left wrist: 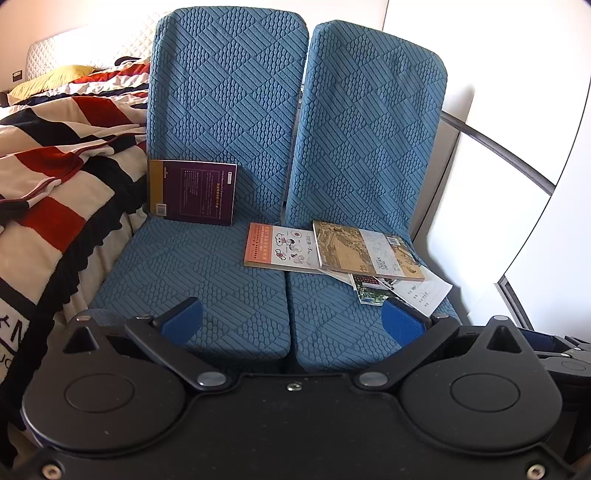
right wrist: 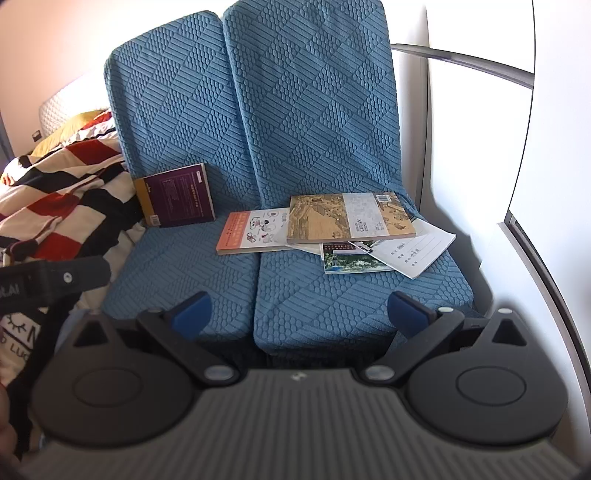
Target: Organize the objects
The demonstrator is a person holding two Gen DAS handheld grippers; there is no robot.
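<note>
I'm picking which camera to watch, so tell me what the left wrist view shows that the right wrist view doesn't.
Only the left wrist view shows the right gripper, at its lower right edge. Only the right wrist view shows part of the left gripper, at its left edge. Both show the purple book leaning against the left seat back, the orange-edged book straddling the seat gap, the tan book on the loose pile, the striped blanket, and open jaws holding nothing.

Two blue quilted seats [left wrist: 207, 266] side by side, tall backs upright against a pale wall [left wrist: 66, 14]. To the left, a bed [left wrist: 55, 155] under a striped blanket (red, black, cream) with a yellow pillow [left wrist: 55, 75]. On the right, bright white panels [right wrist: 480, 147], strongly lit.
</note>
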